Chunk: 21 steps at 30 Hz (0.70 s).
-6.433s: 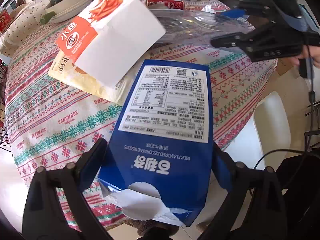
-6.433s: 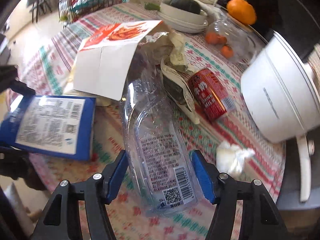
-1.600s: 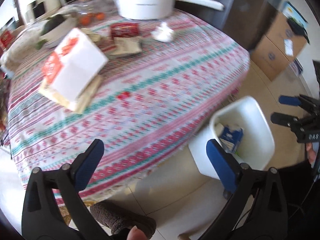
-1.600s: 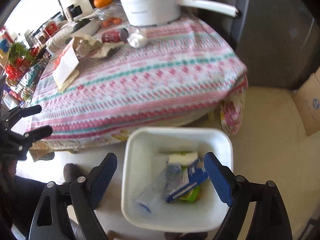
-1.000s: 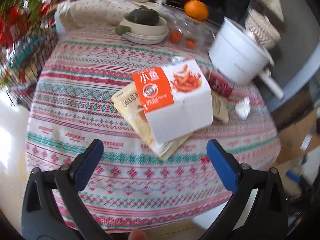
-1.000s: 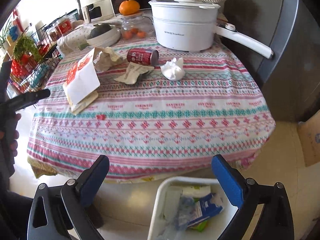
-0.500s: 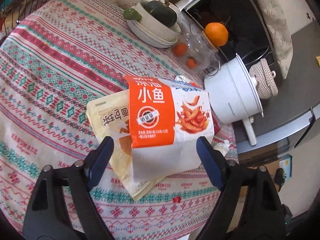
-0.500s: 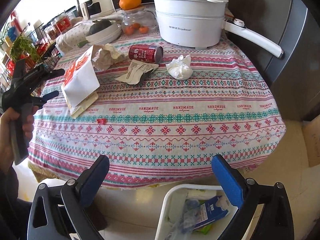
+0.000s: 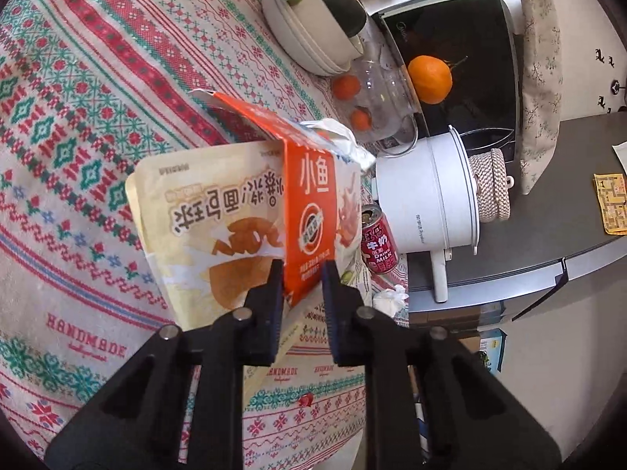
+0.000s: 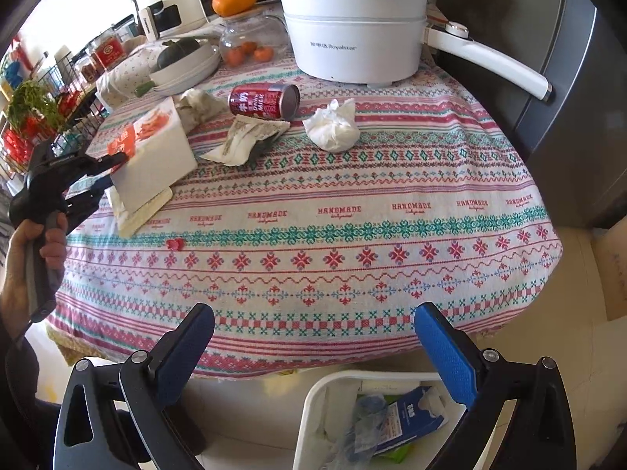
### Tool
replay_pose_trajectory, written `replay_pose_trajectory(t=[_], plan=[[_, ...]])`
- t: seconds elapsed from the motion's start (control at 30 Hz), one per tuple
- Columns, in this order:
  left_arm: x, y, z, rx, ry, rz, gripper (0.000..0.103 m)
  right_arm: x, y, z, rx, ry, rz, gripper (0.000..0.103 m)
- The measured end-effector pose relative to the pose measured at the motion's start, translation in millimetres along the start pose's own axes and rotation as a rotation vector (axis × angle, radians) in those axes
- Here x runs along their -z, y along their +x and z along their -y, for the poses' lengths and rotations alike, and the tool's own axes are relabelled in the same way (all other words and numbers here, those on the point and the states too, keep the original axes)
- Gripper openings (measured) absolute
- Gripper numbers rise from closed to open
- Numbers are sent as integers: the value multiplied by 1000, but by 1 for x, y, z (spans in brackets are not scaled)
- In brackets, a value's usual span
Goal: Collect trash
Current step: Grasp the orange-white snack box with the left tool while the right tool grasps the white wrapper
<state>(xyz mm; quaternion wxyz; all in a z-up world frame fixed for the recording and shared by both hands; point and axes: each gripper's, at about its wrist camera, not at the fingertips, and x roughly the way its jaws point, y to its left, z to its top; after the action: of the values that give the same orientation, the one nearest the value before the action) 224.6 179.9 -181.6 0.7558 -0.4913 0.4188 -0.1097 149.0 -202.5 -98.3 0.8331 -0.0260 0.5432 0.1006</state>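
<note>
My left gripper [image 9: 301, 274] is shut on the edge of an orange and white snack box [image 9: 313, 211], which lies over a cream snack pouch [image 9: 203, 219] on the patterned tablecloth [image 9: 78, 125]. From the right wrist view the same box [image 10: 156, 156] sits at the table's left with the left gripper [image 10: 113, 170] on it. My right gripper [image 10: 313, 348] is open and empty, low in front of the table above a white bin [image 10: 313, 411]. A red can [image 10: 264, 101], a crumpled tissue [image 10: 333, 127] and a torn wrapper [image 10: 243, 139] lie on the table.
A white pot [image 10: 352, 27] with a long handle stands at the back. A bowl [image 10: 184, 64], a glass jar with small oranges [image 10: 247, 45] and a wire rack [image 10: 43, 117] are at the back left. The bin holds a blue carton [image 10: 411, 419] and a clear bottle.
My left gripper has moved in and closed on the orange and white box. My right gripper has stayed open by the bin and barely moved.
</note>
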Motion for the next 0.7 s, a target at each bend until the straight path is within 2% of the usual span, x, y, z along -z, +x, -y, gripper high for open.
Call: replay_pose_trajectory(t=[0.07, 0.27, 0.47, 0.7], plan=[[2, -3, 8, -10, 31, 5, 17, 0, 2, 1, 1, 6, -4, 103], [11, -26, 58, -156, 244, 32, 16, -5, 3, 0, -8, 18, -3, 103], [34, -52, 98, -272, 434, 39, 16, -35, 13, -10, -24, 29, -2, 103], [44, -79, 105, -343, 488, 70, 16, -80, 50, -31, -101, 138, 9, 103]])
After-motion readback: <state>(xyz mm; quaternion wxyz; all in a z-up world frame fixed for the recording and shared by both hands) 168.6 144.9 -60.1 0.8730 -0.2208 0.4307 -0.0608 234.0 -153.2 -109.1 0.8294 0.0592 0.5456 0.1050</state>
